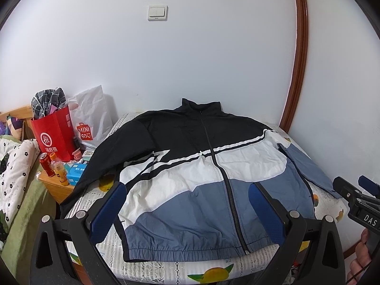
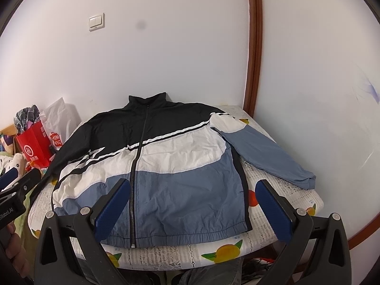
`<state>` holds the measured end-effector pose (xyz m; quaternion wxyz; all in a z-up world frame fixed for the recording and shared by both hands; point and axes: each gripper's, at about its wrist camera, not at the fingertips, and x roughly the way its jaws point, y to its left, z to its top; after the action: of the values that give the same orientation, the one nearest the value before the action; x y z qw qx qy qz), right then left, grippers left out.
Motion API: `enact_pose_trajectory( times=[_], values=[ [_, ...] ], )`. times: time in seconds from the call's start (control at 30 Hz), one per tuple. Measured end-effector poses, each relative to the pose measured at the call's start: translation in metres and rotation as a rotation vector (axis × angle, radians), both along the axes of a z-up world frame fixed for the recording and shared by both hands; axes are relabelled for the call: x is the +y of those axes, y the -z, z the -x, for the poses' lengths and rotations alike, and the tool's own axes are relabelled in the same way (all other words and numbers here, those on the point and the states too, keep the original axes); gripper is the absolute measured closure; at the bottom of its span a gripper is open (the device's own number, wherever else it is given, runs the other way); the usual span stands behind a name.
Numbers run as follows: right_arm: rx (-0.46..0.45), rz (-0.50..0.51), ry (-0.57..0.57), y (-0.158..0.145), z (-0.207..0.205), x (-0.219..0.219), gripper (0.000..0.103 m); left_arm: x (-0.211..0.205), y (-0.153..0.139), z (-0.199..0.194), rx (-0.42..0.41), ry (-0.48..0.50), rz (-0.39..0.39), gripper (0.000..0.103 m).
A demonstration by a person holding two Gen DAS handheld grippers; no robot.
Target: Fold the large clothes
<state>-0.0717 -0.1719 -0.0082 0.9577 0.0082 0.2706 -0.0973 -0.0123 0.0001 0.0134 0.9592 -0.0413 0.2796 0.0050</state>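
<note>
Zipped jacket [image 1: 190, 166] lies flat, front up, on the cloth-covered table [image 2: 285, 204], sleeves spread left and right. Left gripper [image 1: 187, 204] and right gripper [image 2: 192, 204] hover near its hem, jaws wide, holding nothing. No fold is made yet; all folding remains.

Count: one jacket [image 1: 190, 173]; two grippers, left [image 1: 187, 190] and right [image 2: 193, 188]; one red bag [image 1: 55, 135]; one white bag [image 1: 92, 118]; one can [image 1: 47, 165]; one bottle [image 1: 60, 171]; one wall switch [image 1: 157, 13].
</note>
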Motion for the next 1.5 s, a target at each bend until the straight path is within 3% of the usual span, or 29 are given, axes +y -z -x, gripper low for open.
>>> enact_pose_trajectory(
  times=[0.73,1.03,1.2,1.5],
  values=[
    [0.015,-0.001,0.005,0.003,-0.007,-0.004,0.000,0.002,0.002,-0.003,-0.029,0.034,0.020,0.000],
    [0.025,0.045,0.002,0.001,-0.032,-0.007,0.000,0.020,0.005,-0.029,0.008,0.008,0.000,0.000],
    [0.054,0.041,0.001,0.009,-0.057,-0.011,0.000,0.045,0.024,-0.053,0.065,-0.022,0.017,0.000],
    [0.134,0.009,-0.030,0.053,-0.111,-0.022,0.001,0.108,0.070,-0.090,0.164,-0.131,0.017,0.000]
  ],
)
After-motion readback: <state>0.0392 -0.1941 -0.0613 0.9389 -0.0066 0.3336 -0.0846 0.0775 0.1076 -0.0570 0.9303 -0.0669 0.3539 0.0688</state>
